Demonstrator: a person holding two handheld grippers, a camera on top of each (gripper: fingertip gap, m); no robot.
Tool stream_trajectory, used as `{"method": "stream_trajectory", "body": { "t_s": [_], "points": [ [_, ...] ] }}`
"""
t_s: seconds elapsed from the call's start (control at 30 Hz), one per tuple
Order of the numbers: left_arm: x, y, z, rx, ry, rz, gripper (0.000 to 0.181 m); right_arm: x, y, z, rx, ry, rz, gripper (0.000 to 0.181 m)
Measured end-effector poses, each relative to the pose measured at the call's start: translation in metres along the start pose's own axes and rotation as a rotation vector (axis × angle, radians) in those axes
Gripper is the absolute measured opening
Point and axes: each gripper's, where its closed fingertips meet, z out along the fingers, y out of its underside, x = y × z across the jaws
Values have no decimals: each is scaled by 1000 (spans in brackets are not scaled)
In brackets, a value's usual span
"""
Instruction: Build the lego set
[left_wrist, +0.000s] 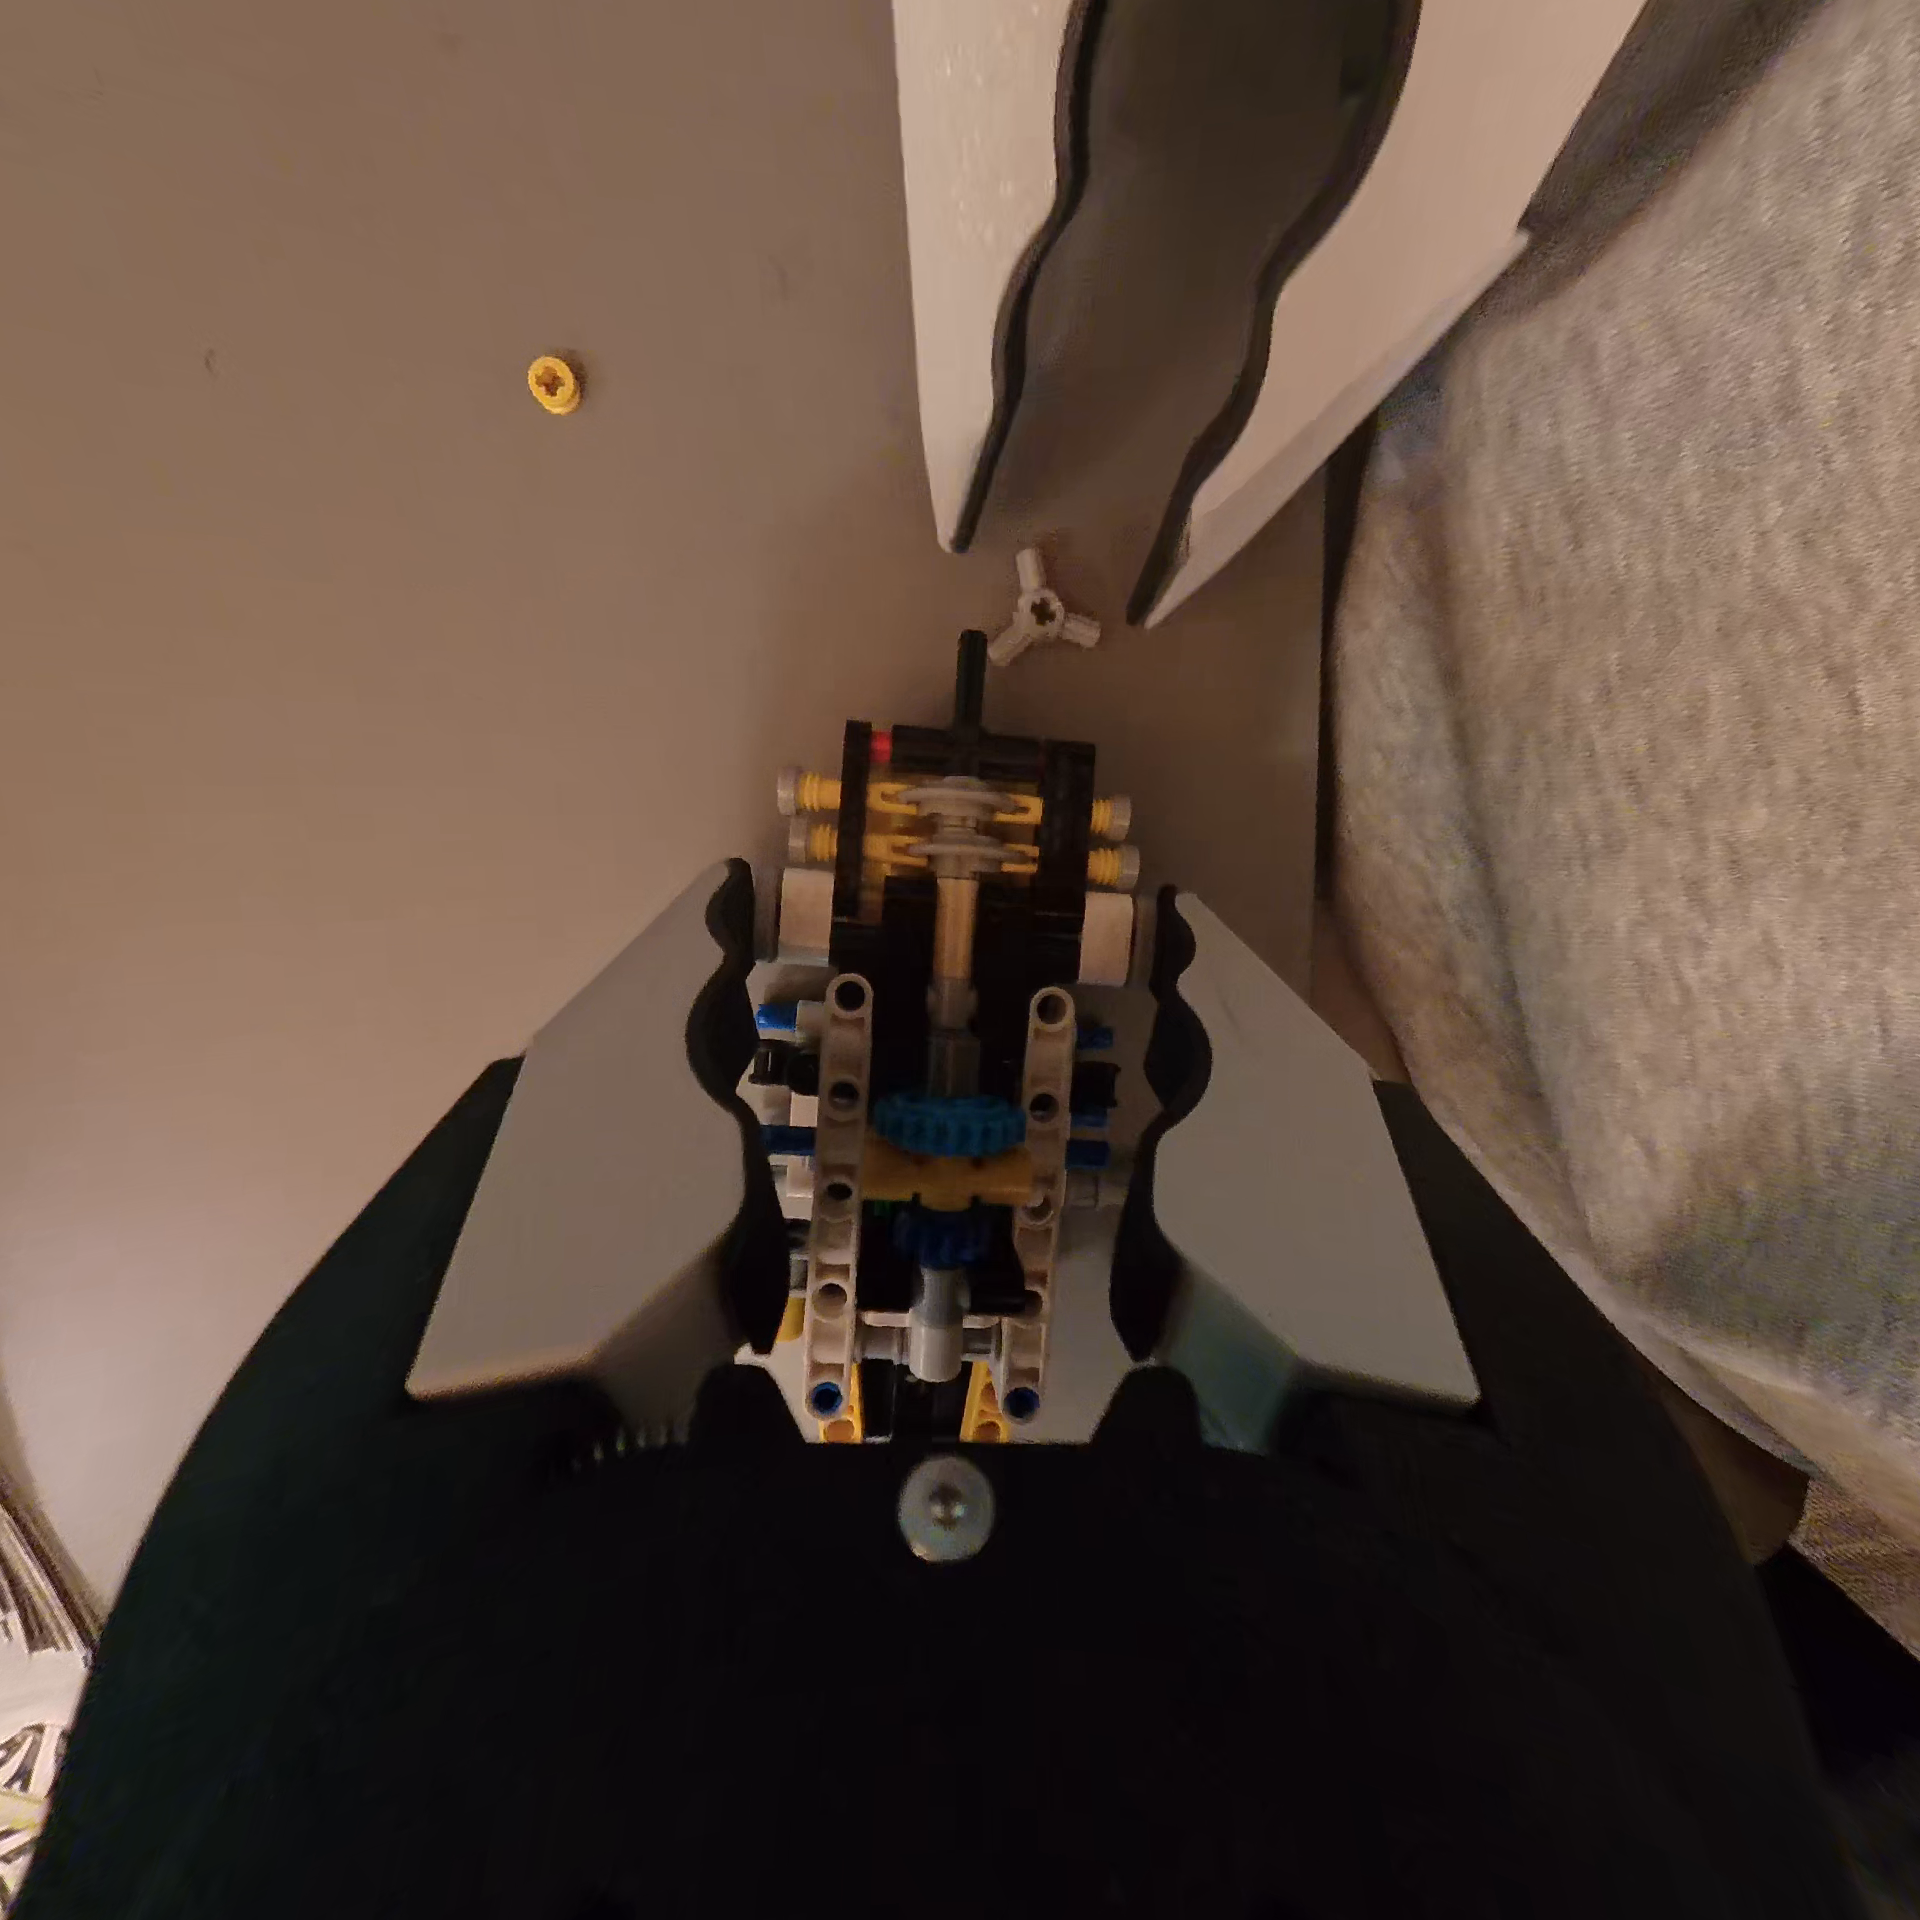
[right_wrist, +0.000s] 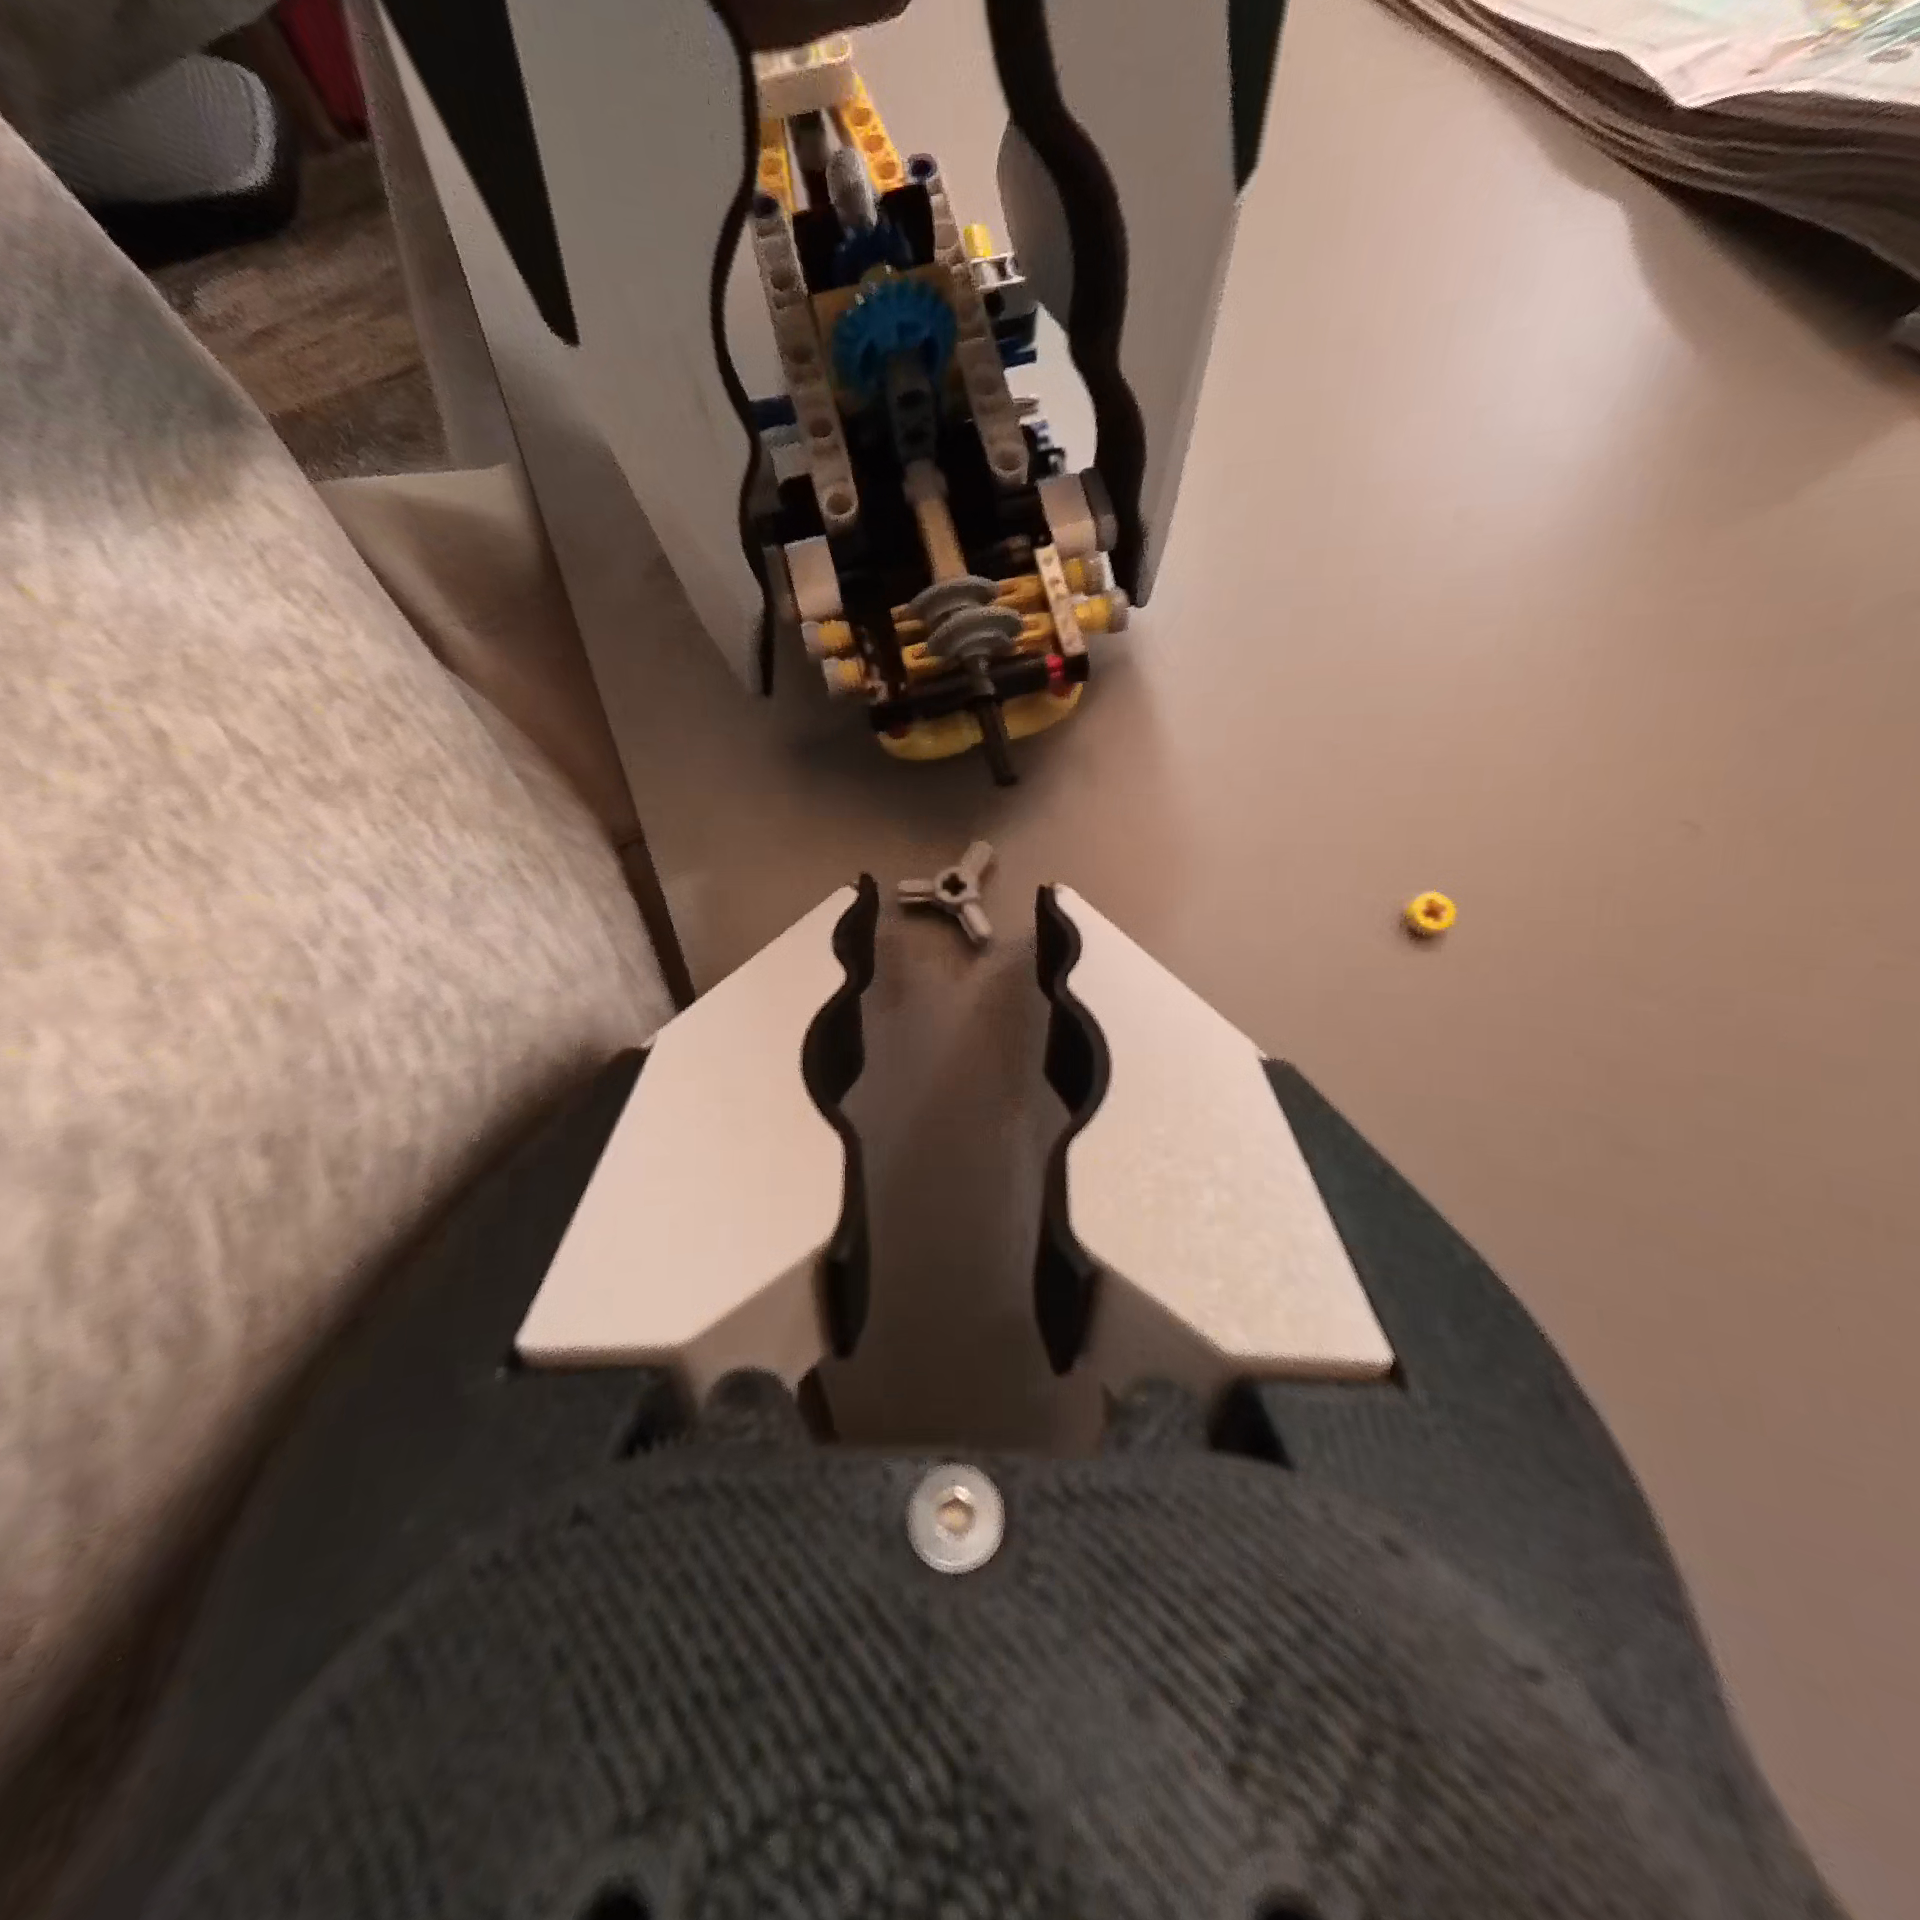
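Note:
My left gripper (left_wrist: 951, 883) is shut on the lego model (left_wrist: 945, 1039), a black, grey and yellow build with blue gears and a black axle (left_wrist: 972, 675) sticking out of its front. The model rests on the tan table (left_wrist: 312, 727). A small grey three-armed connector (left_wrist: 1042, 613) lies on the table just past the axle tip. My right gripper (right_wrist: 948, 899) is open, its fingertips on either side of the connector (right_wrist: 951, 902), facing the model (right_wrist: 925, 499). The right gripper also shows in the left wrist view (left_wrist: 1049, 582), the left gripper in the right wrist view (right_wrist: 951, 644).
A small yellow round piece (left_wrist: 556, 384) lies apart on the table; it also shows in the right wrist view (right_wrist: 1430, 912). A person's grey sleeve (right_wrist: 260, 779) runs along the table edge. A stack of paper booklets (right_wrist: 1714, 94) lies at the far right.

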Motion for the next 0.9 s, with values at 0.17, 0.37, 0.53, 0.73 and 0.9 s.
{"method": "stream_trajectory", "body": {
  "t_s": [0.17,0.37,0.53,0.73,0.9],
  "points": [
    [0,1,1,-1,-3,5,75,-2,0,9,-41,33,-82,34],
    [-1,2,1,12,2,3,75,-1,-3,10,-70,-42,-165,41],
    [0,3,1,17,-2,4,75,-2,2,11,-148,-180,-297,41],
    [0,4,1,25,-2,-3,75,-2,7,13,-274,-328,-440,33],
    [2,6,0,37,-5,-9,74,-2,7,15,-283,-391,-546,29]
  ]
}}
